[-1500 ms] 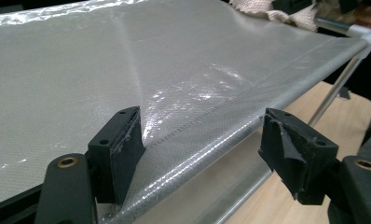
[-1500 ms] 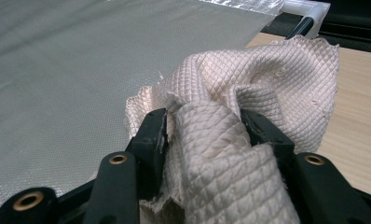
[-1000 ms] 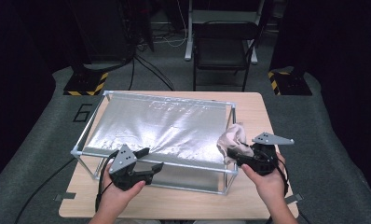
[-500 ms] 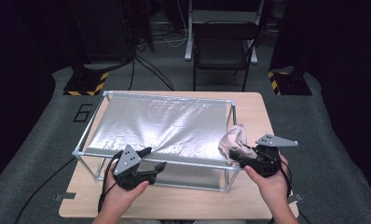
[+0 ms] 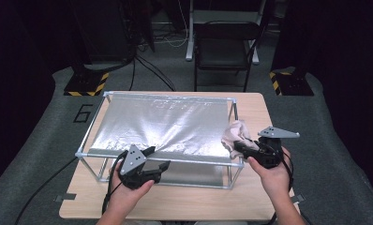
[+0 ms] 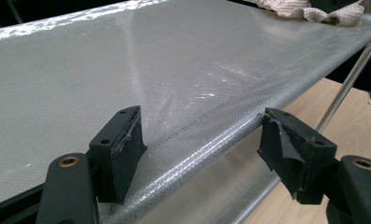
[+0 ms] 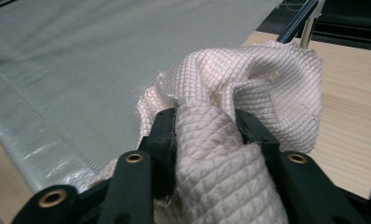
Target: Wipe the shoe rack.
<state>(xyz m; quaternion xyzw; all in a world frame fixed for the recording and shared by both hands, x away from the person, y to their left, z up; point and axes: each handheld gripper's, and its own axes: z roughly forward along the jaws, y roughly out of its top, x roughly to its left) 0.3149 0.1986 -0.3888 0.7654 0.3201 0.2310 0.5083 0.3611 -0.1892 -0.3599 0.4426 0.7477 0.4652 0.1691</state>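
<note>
Right gripper (image 7: 206,128) jaws just closing, pinching pink cloth (image 7: 249,93) at corner of mesh rack (image 5: 166,124). Left gripper (image 6: 200,149) spread wide over rack's near edge.

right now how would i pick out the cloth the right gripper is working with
Start at the wooden table and the metal frame holding a stretched silver sheet. At that sheet's near right corner lies a crumpled cloth, with the right gripper closed on a fold. It is the one soft, pinkish, waffle-textured thing among shiny metal.
</note>
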